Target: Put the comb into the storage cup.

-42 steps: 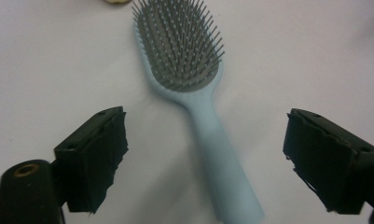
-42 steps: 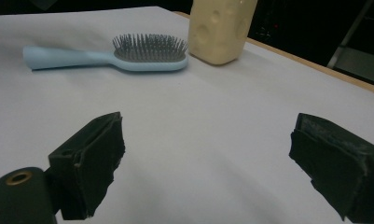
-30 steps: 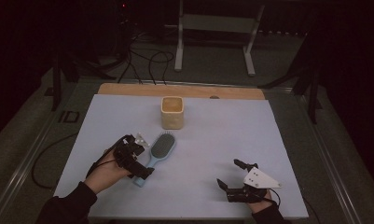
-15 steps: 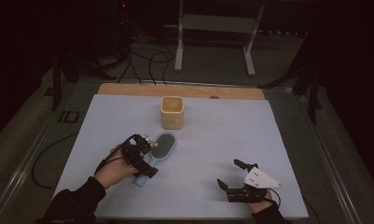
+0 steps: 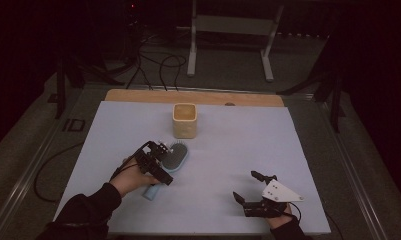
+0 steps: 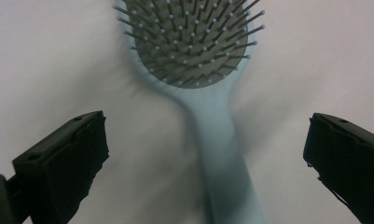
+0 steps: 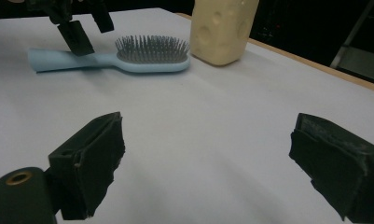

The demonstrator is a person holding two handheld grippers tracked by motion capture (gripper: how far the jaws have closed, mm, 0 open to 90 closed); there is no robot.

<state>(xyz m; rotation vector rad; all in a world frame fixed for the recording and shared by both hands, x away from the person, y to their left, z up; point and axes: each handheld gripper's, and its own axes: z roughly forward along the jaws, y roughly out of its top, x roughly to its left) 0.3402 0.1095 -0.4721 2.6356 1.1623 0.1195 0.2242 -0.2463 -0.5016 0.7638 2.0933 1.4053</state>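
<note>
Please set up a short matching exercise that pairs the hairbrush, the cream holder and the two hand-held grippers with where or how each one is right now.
Things:
1. hairbrush
2. cream holder
3. left hand-held gripper
4. right hand-held gripper

Places or states:
A. open over a bare part of the mat, near the front right
B. lying flat, bristles up
C. open, jaws on either side of the pale blue handle
D. standing upright towards the back of the mat

Pairs: 1-B, 2-D, 3-C, 4-A
</note>
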